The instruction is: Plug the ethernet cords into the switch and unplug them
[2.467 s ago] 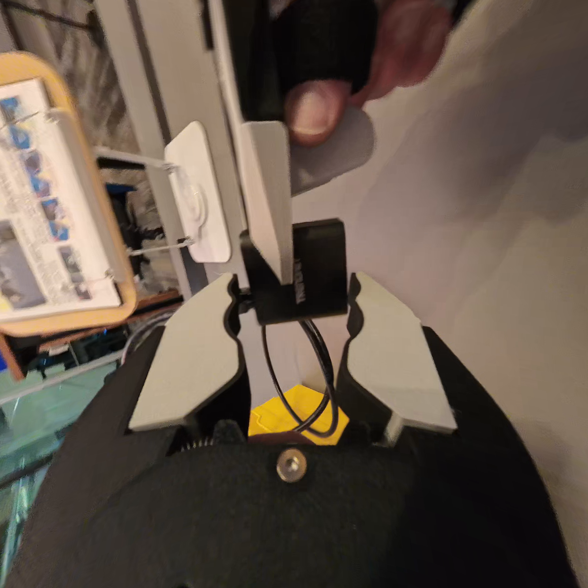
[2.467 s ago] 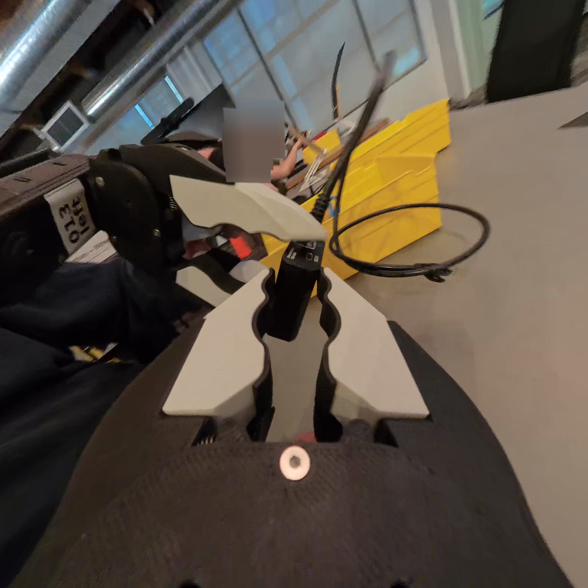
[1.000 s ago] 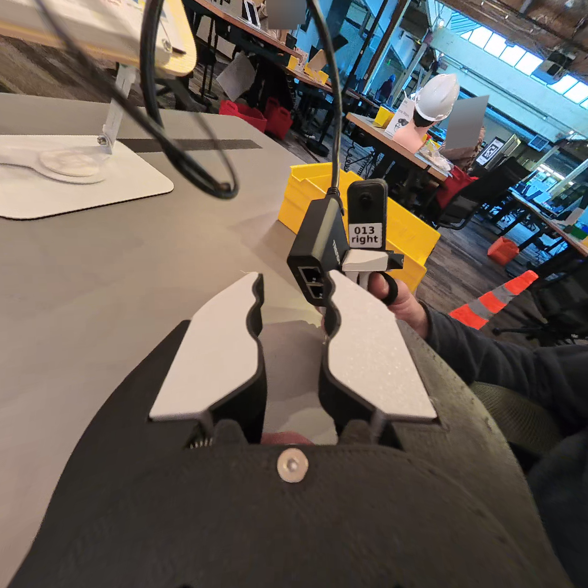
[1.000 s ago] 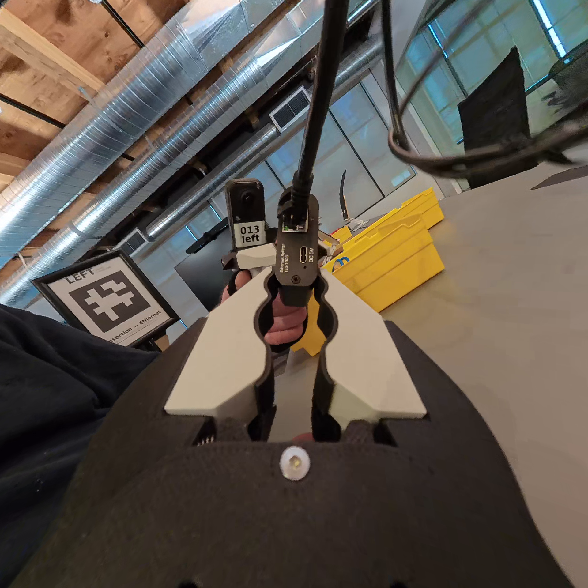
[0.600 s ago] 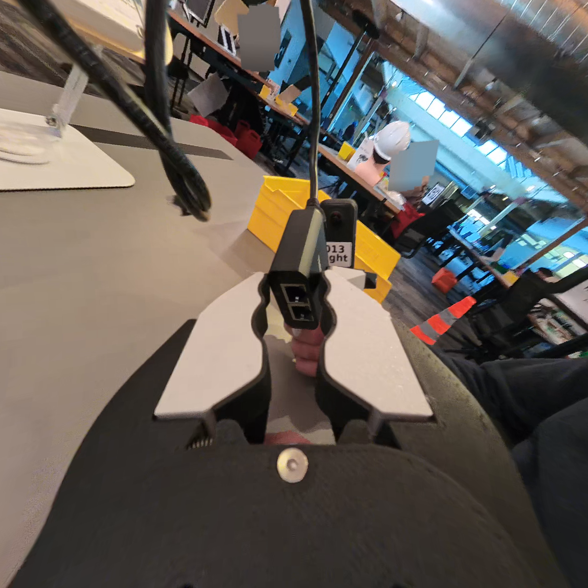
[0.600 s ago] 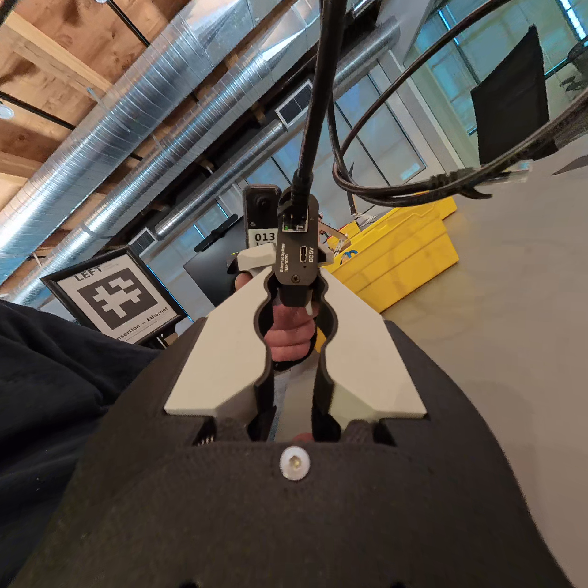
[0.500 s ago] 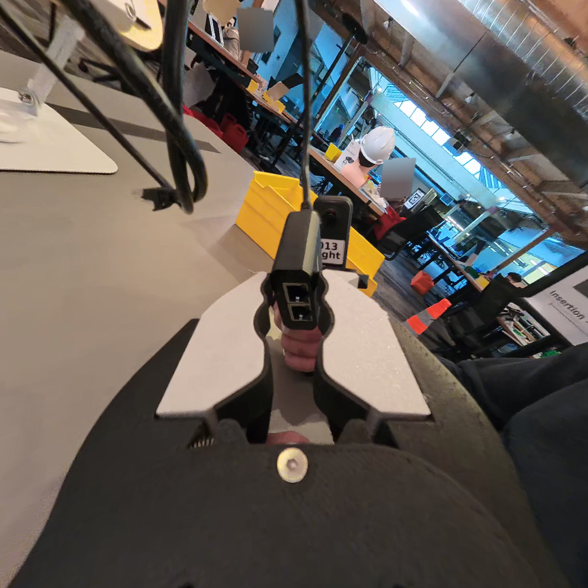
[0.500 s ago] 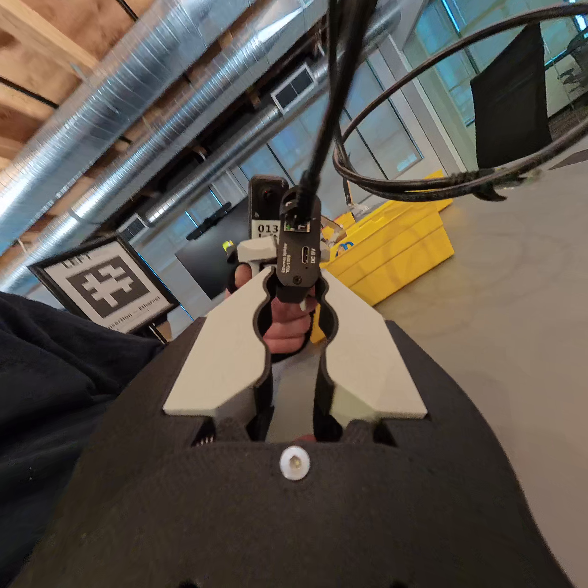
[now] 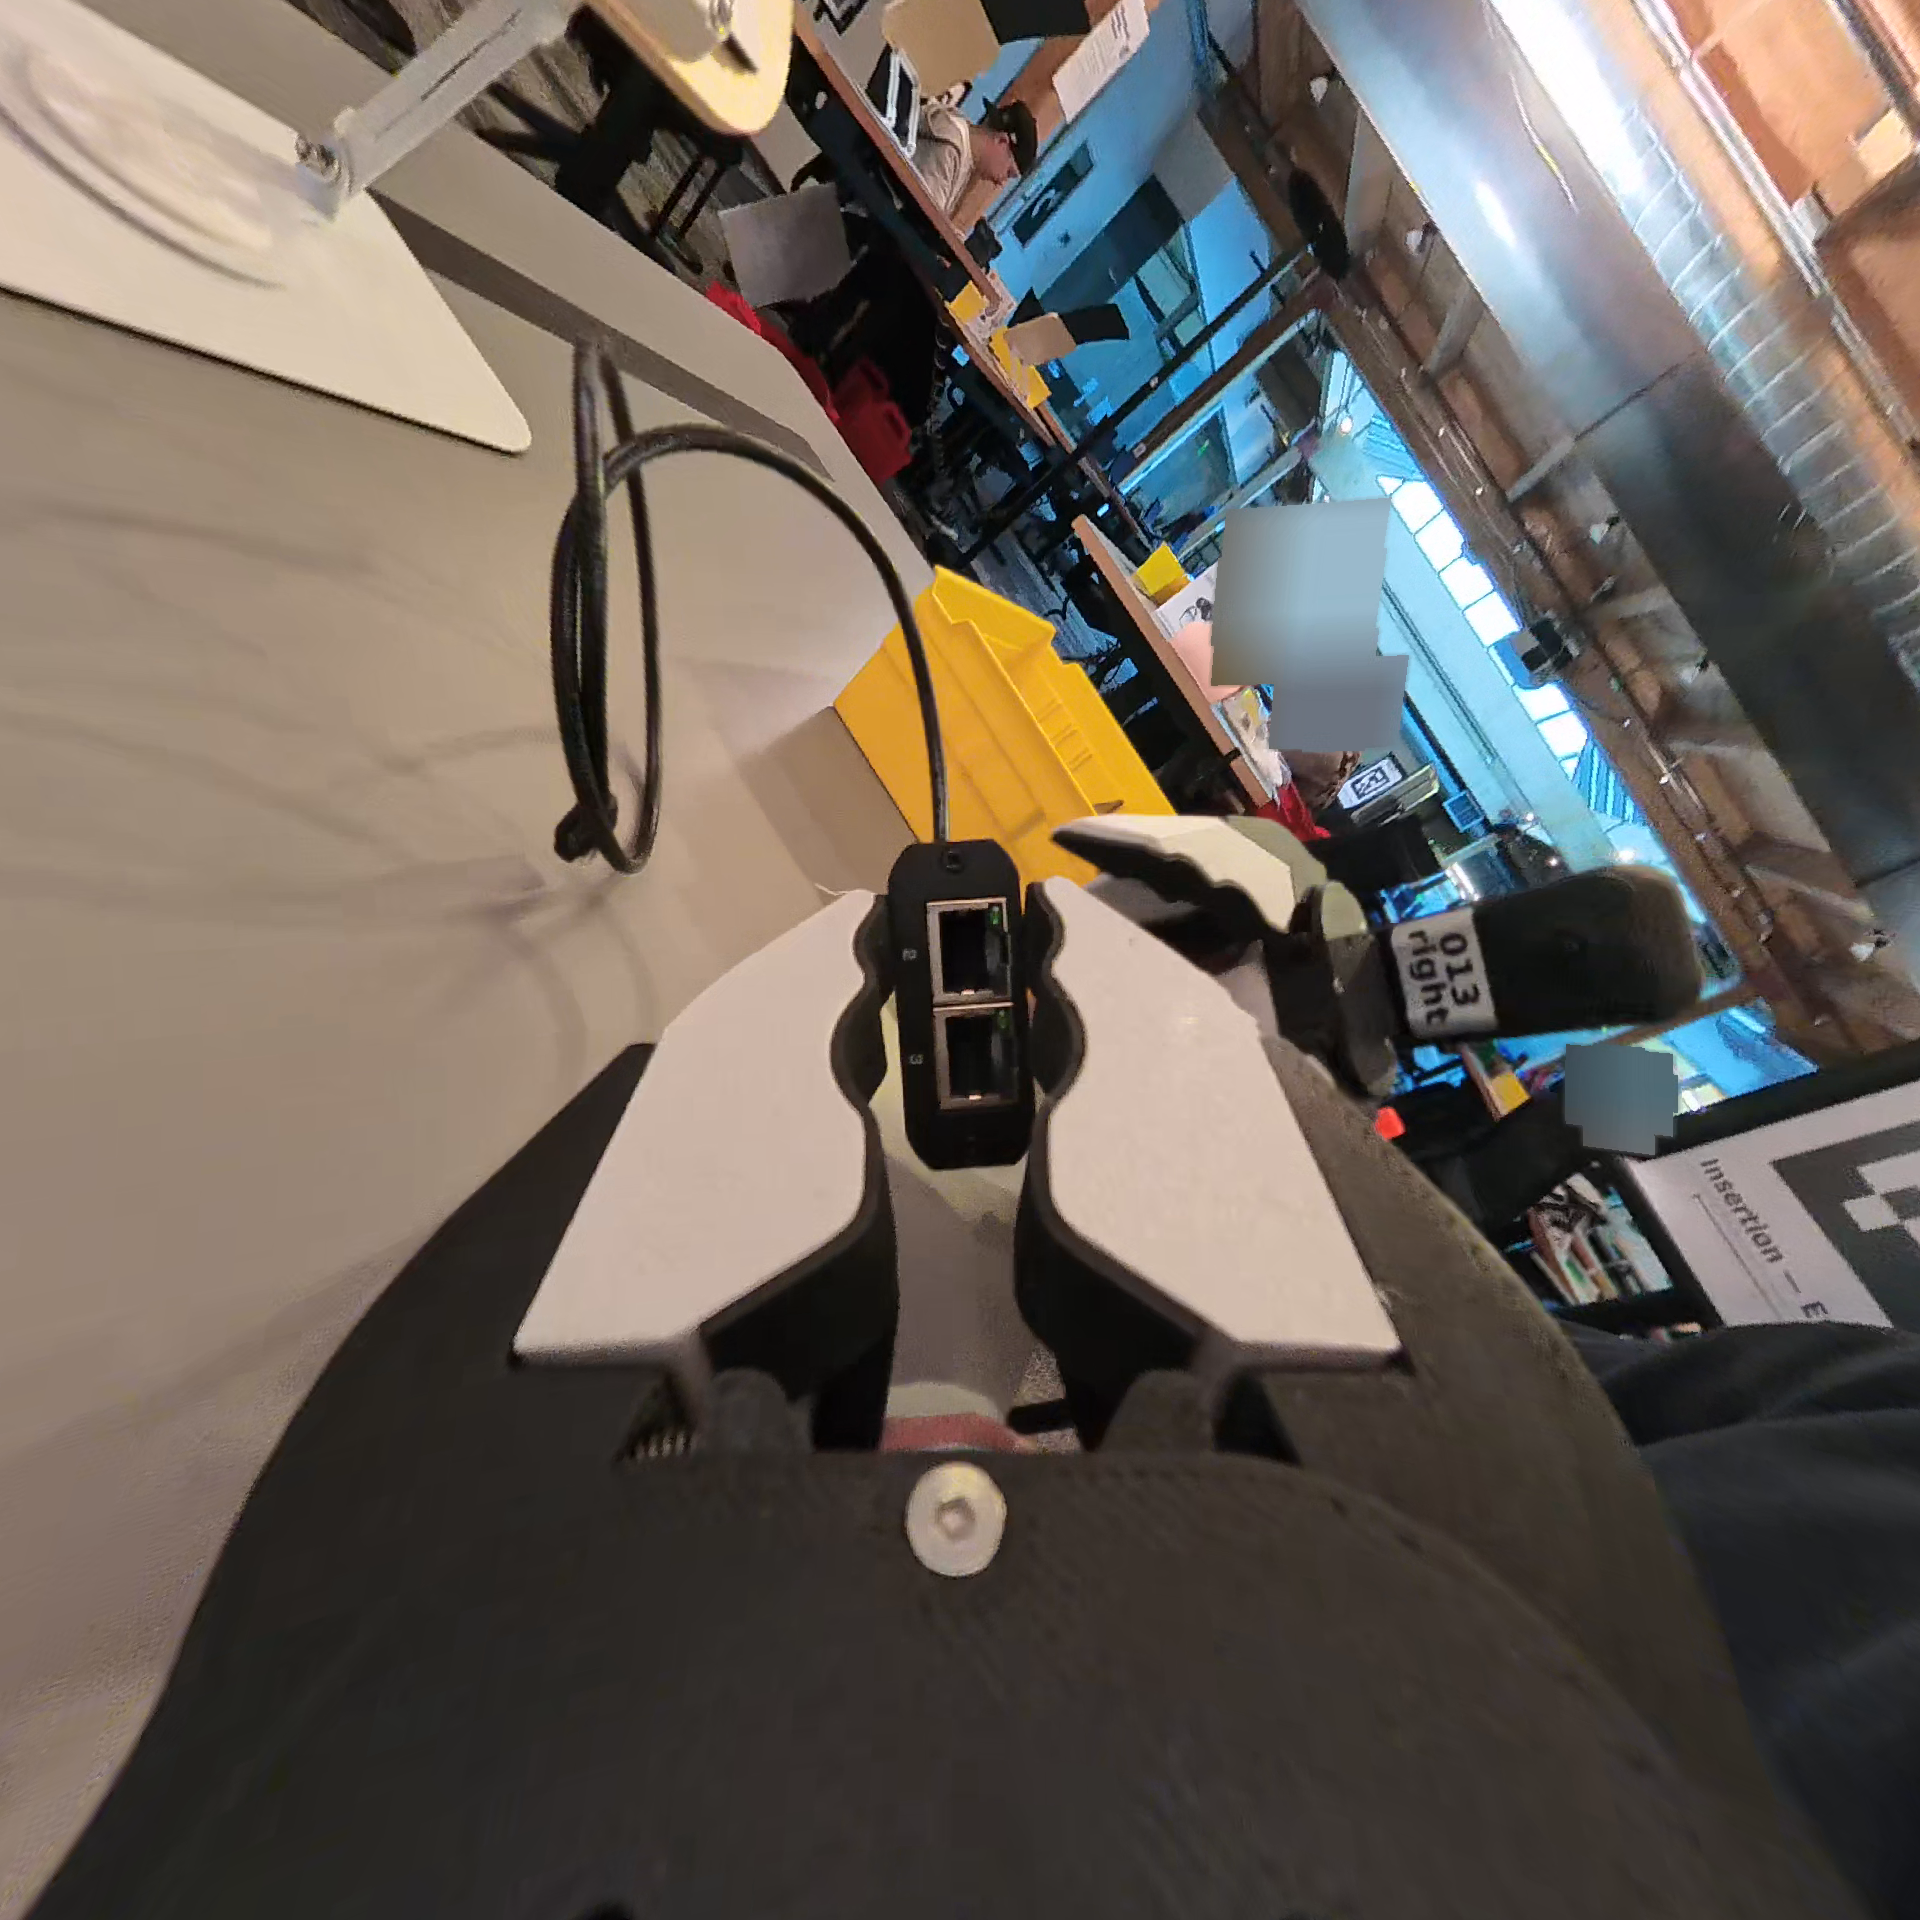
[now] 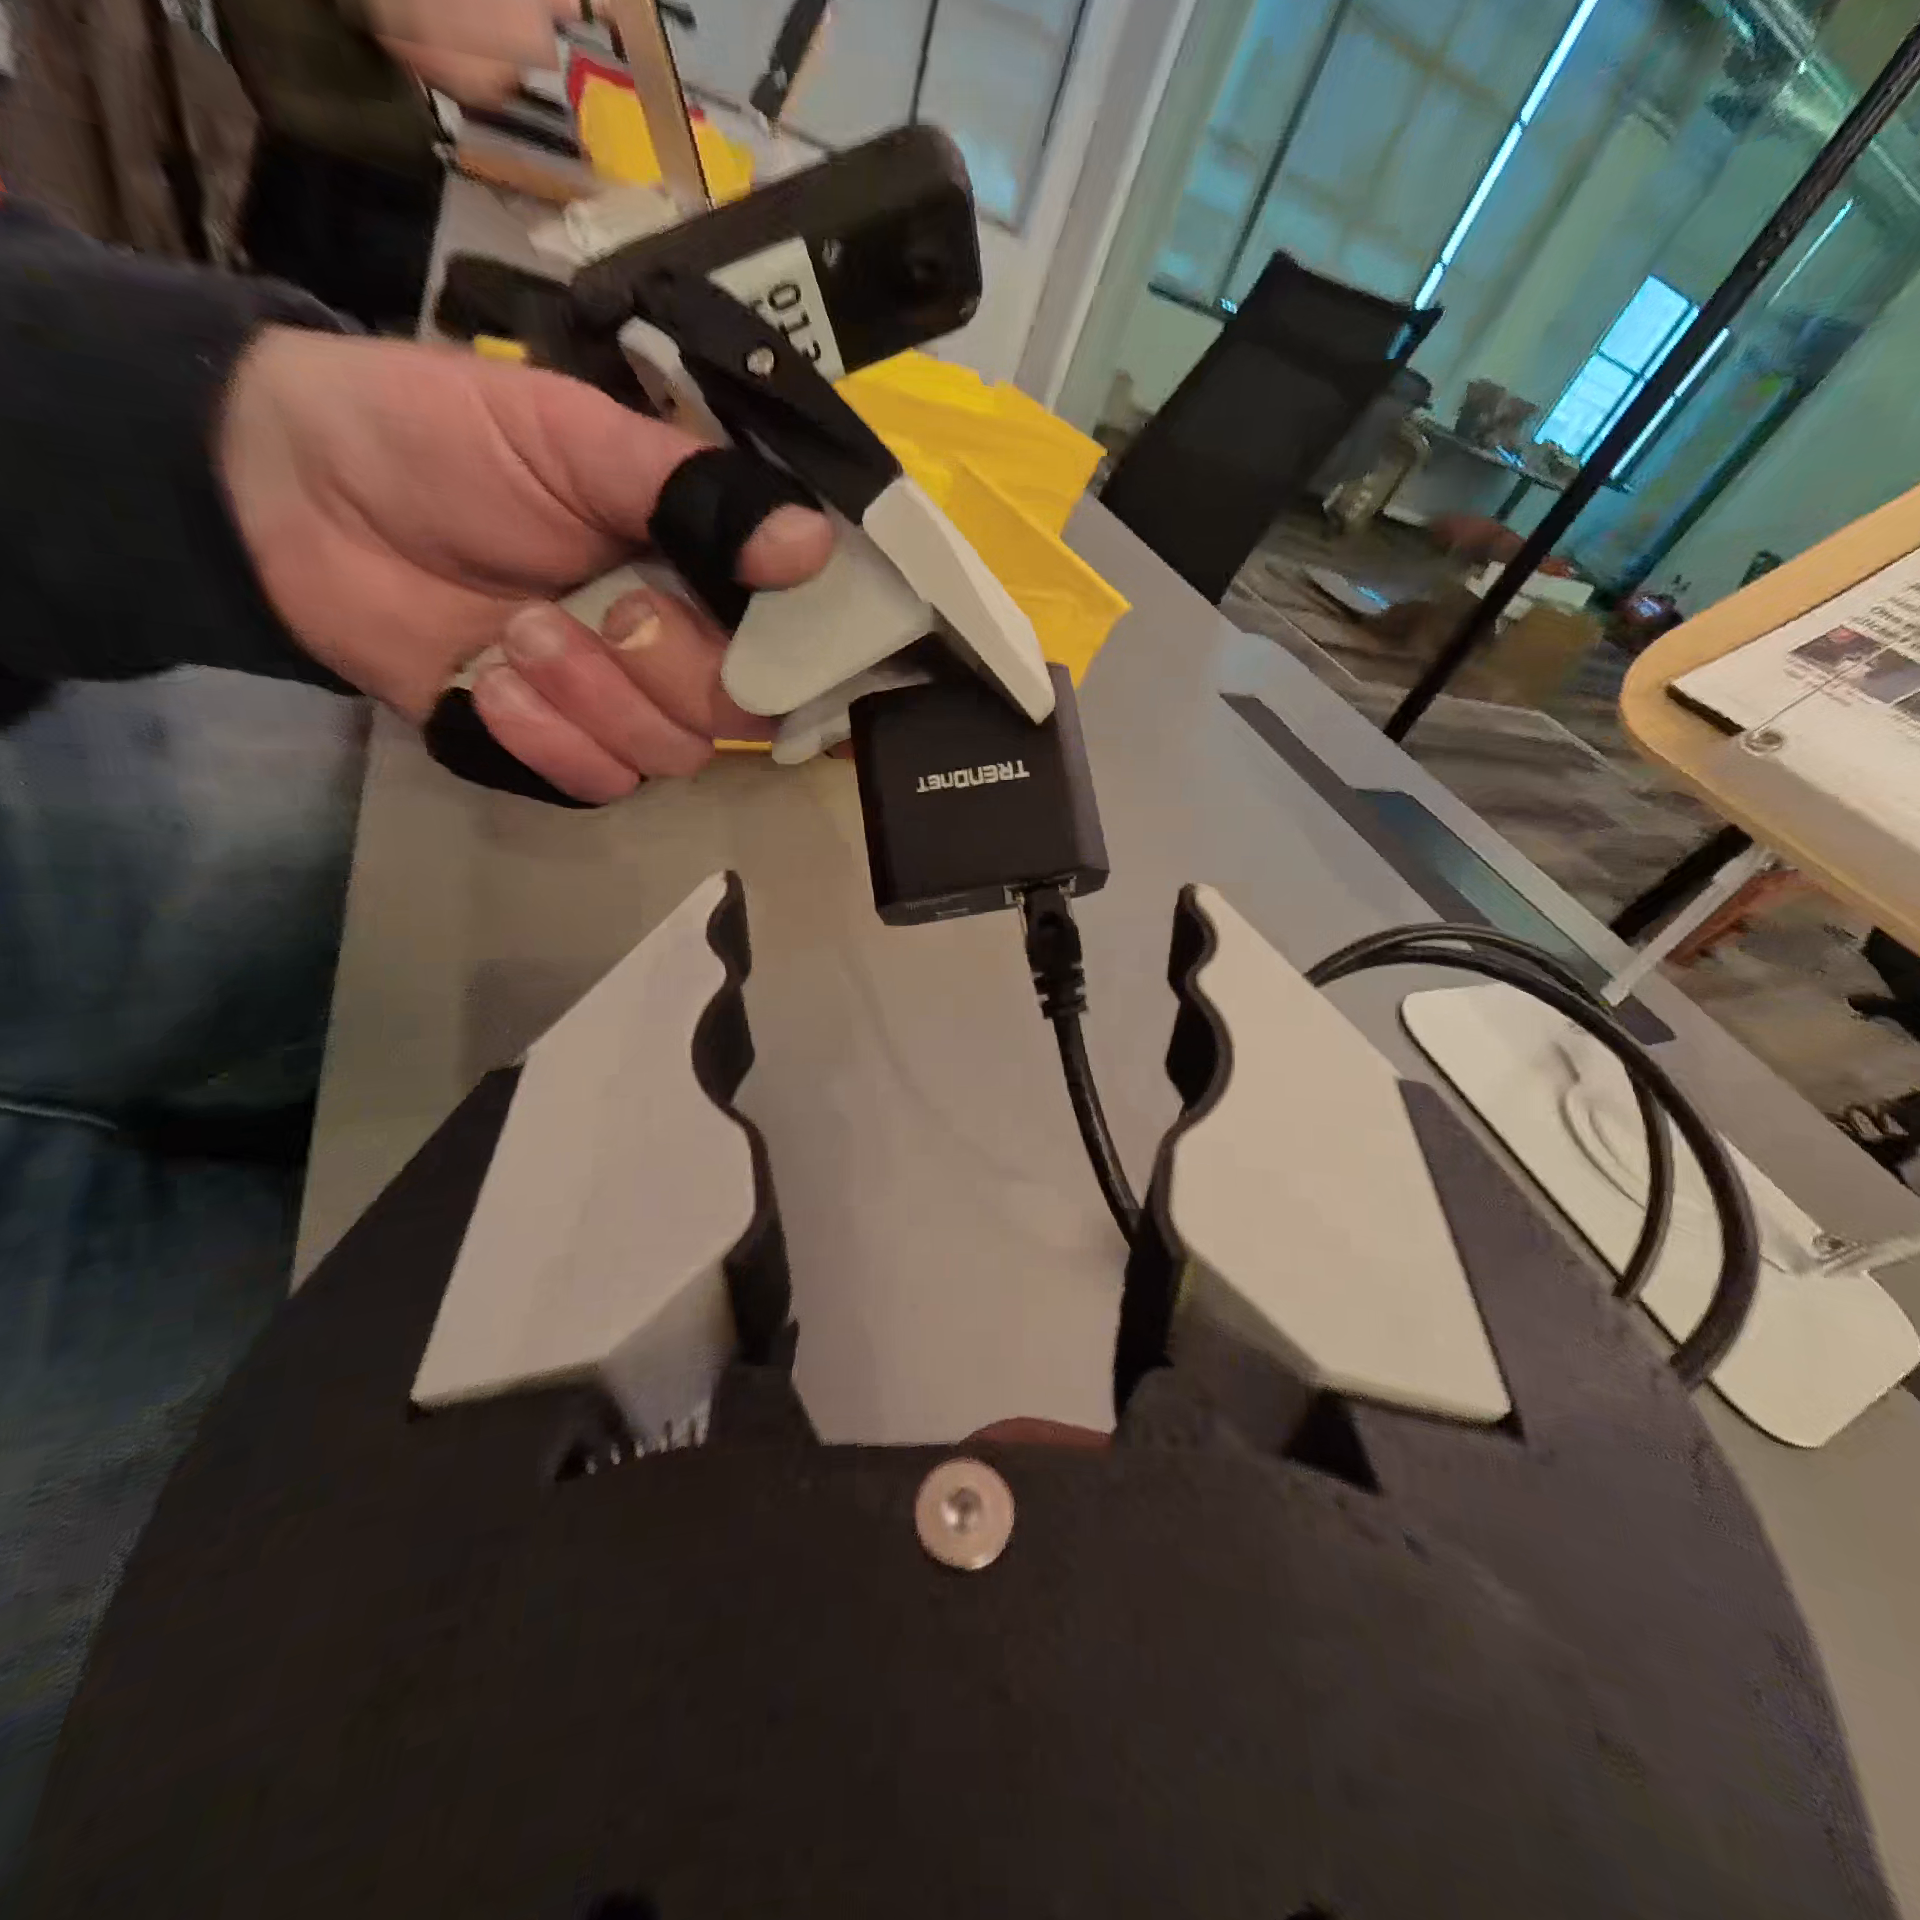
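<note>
Black switch (image 9: 961,1013) sits pinched in your left tool (image 9: 956,997), ports facing you, above the bench (image 9: 260,727). Your right tool (image 10: 961,914) is spread wide, level behind it, the plugged cord (image 10: 1070,1039) running between its fingers.

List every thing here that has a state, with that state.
switch: clamped in the left gripper, two ports facing the camera empty.
ethernet cord: one end plugged into the switch, the rest looped on the table.
left gripper: shut on the switch.
right gripper: open, holding nothing.
</note>
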`<state>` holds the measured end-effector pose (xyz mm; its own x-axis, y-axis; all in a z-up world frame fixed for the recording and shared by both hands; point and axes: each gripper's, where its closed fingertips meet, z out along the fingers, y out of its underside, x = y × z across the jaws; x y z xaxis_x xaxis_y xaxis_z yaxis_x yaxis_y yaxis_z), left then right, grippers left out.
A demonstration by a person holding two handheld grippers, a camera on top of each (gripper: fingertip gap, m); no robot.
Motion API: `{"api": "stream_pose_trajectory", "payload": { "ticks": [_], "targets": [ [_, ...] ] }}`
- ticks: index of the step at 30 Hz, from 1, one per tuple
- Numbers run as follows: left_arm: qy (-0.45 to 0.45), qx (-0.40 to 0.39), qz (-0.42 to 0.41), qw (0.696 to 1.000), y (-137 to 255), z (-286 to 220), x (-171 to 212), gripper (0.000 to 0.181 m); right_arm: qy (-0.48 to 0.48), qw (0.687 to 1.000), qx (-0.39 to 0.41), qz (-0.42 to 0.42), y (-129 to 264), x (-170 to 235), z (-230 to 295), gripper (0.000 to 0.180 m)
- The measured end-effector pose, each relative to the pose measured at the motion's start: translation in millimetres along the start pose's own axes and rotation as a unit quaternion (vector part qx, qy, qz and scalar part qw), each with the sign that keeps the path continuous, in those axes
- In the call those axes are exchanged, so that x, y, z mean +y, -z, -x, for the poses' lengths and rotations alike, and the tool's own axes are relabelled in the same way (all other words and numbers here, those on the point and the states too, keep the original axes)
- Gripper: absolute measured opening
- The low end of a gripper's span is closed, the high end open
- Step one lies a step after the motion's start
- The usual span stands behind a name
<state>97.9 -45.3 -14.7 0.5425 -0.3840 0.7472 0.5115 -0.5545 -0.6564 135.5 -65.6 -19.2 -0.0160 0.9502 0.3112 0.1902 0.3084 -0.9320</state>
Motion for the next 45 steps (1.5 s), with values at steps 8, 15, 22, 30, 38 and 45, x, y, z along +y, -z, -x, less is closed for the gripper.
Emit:
{"api": "stream_pose_trajectory", "payload": {
  "ticks": [8,15,22,30,38,45],
  "targets": [
    [0.057,0.020,0.008,0.998,-6,-5,16,0.023,0.047,0.999,0.008,0.019,-37,32,7,0.085],
    [0.093,0.055,0.013,0.994,-8,-10,20,0.023,0.063,0.997,-0.010,-0.046,-37,21,12,0.078],
    [0.121,0.100,0.025,0.987,-11,-25,30,0.023,0.026,0.993,-0.033,-0.109,-32,11,10,0.090],
    [0.154,0.116,0.016,0.981,-11,-17,34,0.023,0.072,0.984,-0.055,-0.155,-19,-1,21,0.061],
    [0.150,0.122,0.020,0.981,-11,-21,36,0.023,0.116,0.983,-0.044,-0.138,-19,6,21,0.063],
    [0.152,0.133,0.024,0.979,-8,-23,38,0.023,0.137,0.980,-0.054,-0.132,-18,7,23,0.064]
  ]
}}
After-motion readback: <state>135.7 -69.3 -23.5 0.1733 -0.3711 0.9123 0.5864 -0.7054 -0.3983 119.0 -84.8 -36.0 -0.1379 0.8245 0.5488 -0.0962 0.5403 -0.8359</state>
